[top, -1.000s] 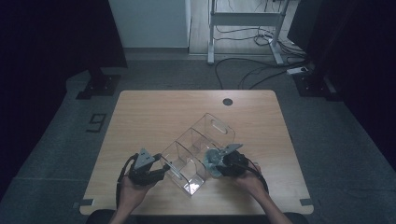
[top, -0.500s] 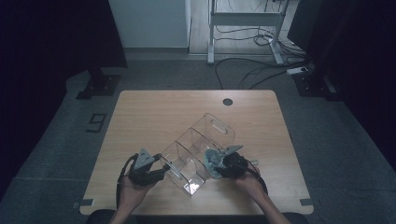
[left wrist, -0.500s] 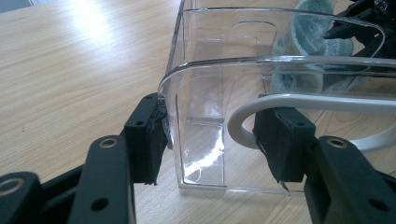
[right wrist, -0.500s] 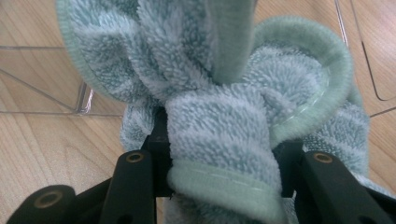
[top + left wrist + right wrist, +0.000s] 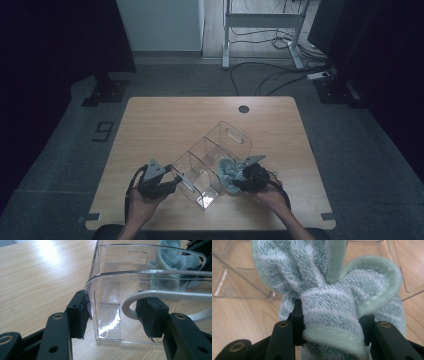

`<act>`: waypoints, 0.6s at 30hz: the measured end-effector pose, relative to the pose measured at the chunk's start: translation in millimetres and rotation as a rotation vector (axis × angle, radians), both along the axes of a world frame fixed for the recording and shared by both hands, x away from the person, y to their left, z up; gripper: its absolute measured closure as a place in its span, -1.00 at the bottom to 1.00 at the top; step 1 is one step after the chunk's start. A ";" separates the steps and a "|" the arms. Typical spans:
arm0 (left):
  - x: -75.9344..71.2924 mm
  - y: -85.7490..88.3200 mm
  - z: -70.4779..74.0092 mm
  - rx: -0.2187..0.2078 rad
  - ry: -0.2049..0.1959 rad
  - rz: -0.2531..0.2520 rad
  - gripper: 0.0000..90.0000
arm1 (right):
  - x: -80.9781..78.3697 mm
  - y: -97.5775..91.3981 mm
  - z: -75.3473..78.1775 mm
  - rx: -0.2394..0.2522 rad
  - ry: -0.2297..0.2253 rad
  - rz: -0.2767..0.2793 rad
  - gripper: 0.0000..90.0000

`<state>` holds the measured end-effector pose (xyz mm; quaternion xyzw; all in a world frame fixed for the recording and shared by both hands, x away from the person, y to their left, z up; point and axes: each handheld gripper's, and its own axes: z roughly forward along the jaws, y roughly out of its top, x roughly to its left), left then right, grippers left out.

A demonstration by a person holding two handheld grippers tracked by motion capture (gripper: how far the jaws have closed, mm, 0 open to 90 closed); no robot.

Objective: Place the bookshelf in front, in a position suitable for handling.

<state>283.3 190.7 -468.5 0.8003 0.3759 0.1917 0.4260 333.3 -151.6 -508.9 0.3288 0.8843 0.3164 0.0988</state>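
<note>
With our left gripper (image 5: 167,184) clamped on the near end wall of the clear plastic divided organiser (image 5: 212,157) to steady it on the wooden table (image 5: 165,120), our right gripper (image 5: 239,181) grasps a bunched pale-green terry towel (image 5: 227,171) against the organiser's right side, ready, we judge, for wiping or stuffing.

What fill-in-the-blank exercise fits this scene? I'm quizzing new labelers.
1. The right gripper is shut on a rolled ____.
2. The left gripper straddles a wall of the clear ____ organizer.
3. The organizer stands on a ____ table.
Missing words: towel; plastic; wooden
</note>
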 end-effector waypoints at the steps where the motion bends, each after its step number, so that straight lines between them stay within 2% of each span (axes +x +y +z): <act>1: 0.1 0.0 0.0 0.000 0.000 0.000 0.01 | -1.5 -1.5 1.9 0.002 -0.002 0.003 0.19; 11: 0.2 0.0 -0.1 0.000 0.000 0.001 0.01 | -21.6 -17.5 19.1 0.052 -0.019 0.003 0.19; 18: 0.1 0.1 -0.1 0.001 -0.001 0.001 0.01 | -33.5 -22.5 39.3 0.077 -0.048 0.017 0.19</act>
